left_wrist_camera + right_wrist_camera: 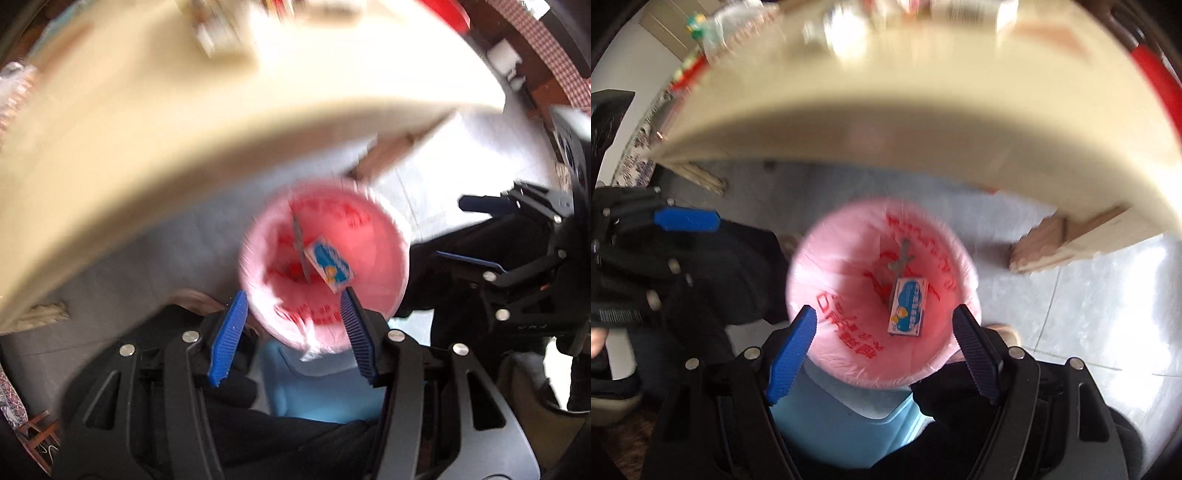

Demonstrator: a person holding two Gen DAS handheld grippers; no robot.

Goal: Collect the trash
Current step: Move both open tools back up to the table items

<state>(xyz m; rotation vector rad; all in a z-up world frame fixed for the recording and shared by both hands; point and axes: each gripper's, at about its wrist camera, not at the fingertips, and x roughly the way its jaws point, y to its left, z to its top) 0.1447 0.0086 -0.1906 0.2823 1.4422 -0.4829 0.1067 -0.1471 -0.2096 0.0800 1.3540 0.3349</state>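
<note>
The left claw [291,314] and the right claw [886,325] both hang spread with nothing between their blue fingers. Below them, at the centre of each view, stands a bin lined with a pink plastic bag [849,266]. Inside lie a small blue-and-white carton [908,306] and a grey stick-like piece [899,262]. The cream table [886,110] arcs across the top.
</note>
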